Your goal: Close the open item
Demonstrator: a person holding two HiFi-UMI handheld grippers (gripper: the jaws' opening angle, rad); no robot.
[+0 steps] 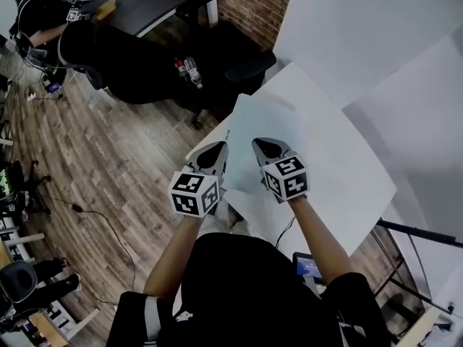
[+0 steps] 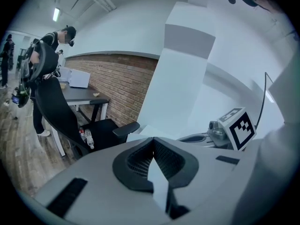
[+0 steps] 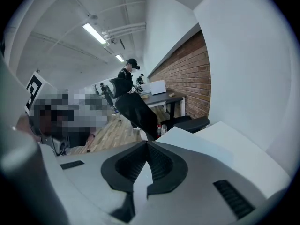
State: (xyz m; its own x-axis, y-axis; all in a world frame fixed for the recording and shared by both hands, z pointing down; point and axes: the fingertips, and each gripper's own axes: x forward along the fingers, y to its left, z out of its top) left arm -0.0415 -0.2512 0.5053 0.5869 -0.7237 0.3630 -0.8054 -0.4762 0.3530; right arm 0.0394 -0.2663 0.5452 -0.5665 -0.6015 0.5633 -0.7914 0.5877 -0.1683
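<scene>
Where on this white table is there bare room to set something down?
Bare: the table's right half, beyond the pale sheet. Crowded: the near left edge, where the left claw and right claw pinch the sheet.

A black office chair (image 1: pixel 217 56) stands off the white table's (image 1: pixel 347 165) far left edge, two bottles (image 1: pixel 187 69) by its seat. Beyond it, a dark desk (image 1: pixel 145 2) meets a brick wall (image 1: pixel 253 2); wooden floor (image 1: pixel 94 157) spreads left.
</scene>
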